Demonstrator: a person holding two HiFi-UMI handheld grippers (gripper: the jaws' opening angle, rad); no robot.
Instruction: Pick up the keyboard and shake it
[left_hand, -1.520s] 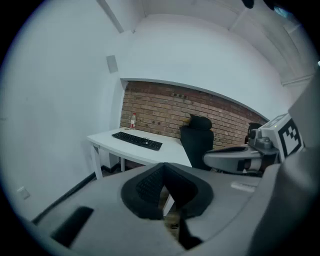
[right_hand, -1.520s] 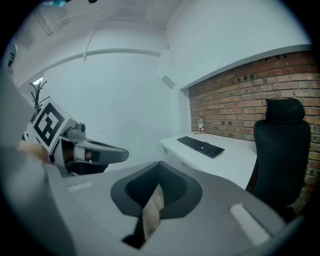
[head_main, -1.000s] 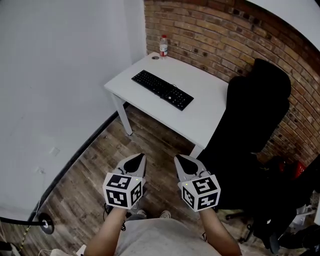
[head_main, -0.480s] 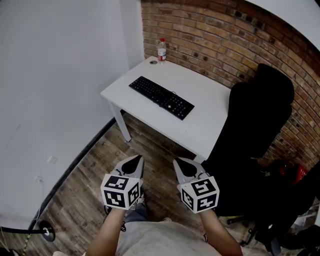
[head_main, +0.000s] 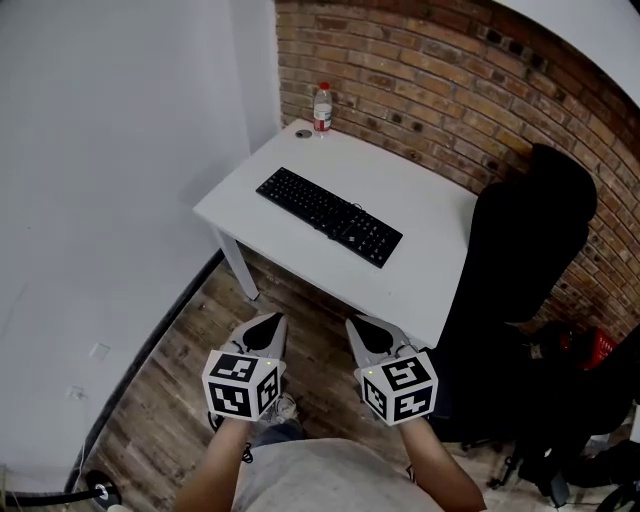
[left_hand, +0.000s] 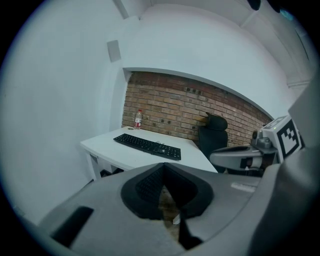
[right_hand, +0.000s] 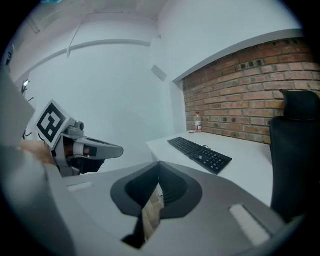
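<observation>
Left gripper and right gripper, jaws pressed together and empty, sit well short of the keyboard; unopened, they'd likely just shove it along the surface.

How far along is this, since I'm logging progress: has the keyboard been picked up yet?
Done: nothing yet; the keyboard lies flat on the white desk. In hand: nothing; the left tool and right tool are both shut, empty, held above the floor short of the desk. Left: reach, grip, lift and shake it.
</observation>
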